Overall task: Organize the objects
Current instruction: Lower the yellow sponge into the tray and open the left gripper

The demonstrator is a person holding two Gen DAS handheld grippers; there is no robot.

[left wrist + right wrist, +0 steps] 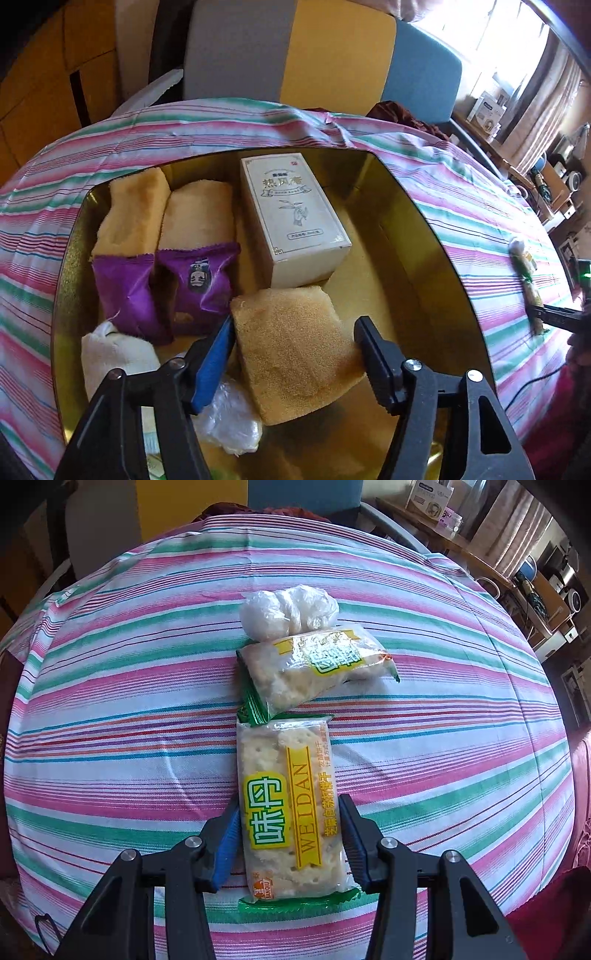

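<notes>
In the left wrist view my left gripper (295, 325) hangs over a gold tin (436, 258), its jaws on either side of a tan sponge cake (295, 347), touching its edges. The tin also holds two more cakes (133, 210), two purple packets (199, 284), a cream box (295, 218), a white bundle (114, 354) and a clear-wrapped lump (229, 421). In the right wrist view my right gripper (290, 808) straddles a WEIDAN cracker packet (288, 805) lying on the striped cloth (110, 701), jaws against its sides. A second cracker packet (310, 668) and a clear-wrapped lump (288, 609) lie beyond.
The striped cloth (480, 221) covers the table around the tin. The right gripper and the cracker packets (524, 266) show at the right edge of the left view. Chairs (288, 51) stand behind the table. Cluttered shelves (554, 590) are at the far right.
</notes>
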